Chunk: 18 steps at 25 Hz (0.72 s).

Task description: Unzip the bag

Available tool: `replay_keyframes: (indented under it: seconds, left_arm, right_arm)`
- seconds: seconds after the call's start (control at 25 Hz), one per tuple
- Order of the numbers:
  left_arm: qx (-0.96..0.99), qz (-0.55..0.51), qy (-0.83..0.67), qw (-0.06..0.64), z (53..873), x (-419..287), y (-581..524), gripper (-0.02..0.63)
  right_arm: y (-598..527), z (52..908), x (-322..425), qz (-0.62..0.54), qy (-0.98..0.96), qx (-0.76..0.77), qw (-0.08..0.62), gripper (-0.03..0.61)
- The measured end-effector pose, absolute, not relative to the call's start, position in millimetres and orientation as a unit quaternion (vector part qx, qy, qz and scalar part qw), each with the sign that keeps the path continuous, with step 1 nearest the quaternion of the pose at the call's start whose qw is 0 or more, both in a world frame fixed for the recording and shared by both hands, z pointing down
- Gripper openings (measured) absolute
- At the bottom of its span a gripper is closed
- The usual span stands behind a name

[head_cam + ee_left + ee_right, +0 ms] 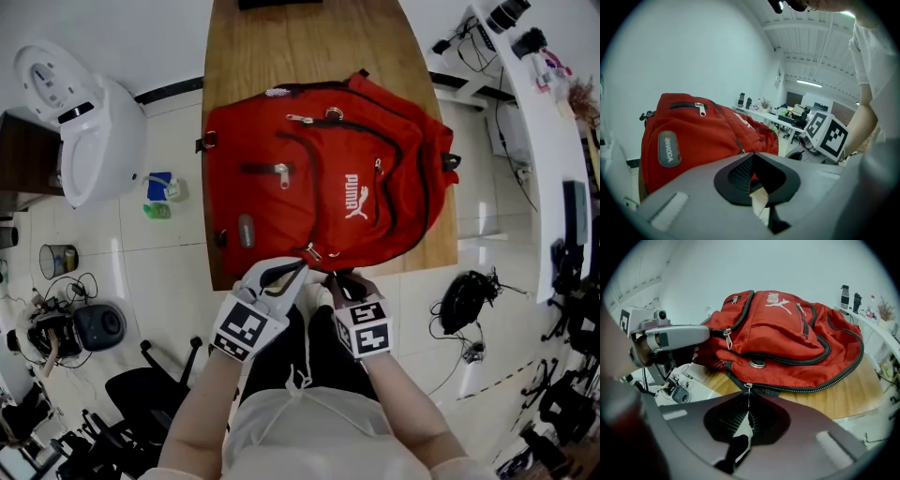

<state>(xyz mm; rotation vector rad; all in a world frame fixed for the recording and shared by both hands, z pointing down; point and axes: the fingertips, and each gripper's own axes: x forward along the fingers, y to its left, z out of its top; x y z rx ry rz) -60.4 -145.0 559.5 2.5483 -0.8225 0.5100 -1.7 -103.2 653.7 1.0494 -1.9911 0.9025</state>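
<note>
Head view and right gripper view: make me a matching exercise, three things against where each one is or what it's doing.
Things:
1 red Puma backpack
2 right gripper
3 black chair

States:
A on the floor
B lying on the wooden table
C shut on the backpack's zipper pull

Pairs: 1-B; 2-C; 3-A

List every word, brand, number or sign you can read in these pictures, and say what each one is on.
"PUMA", in white, with a leaping-cat logo: on the red backpack.
Grey patch on the backpack's side: lettering, too blurred to read surely.
Square black-and-white markers on the cubes: patterns only, no words.
Nothing else is readable.
</note>
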Motion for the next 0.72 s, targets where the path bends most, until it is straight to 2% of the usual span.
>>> replay_keyframes:
  seconds: [0.24, 0.44, 0.72]
  left_arm:
    - [0.913, 0.189, -0.277, 0.231, 570.6, -44.2, -145.8, 0.006]
    - [0.911, 0.236, -0.254, 0.224, 590.6, -41.6, -131.2, 0.006]
    - [0.9, 0.234, -0.263, 0.258, 595.5, -43.2, -135.2, 0.006]
  right_arm:
    - [-101.2, 646.0, 13.5, 0.306, -0.779, 0.38, 0.393, 0.011]
    - [-102.4, 640.7, 47.4, 0.29, -0.766, 0.401, 0.41, 0.011]
    - [-107.8, 638.0, 86.2, 0.274, -0.746, 0.43, 0.429, 0.011]
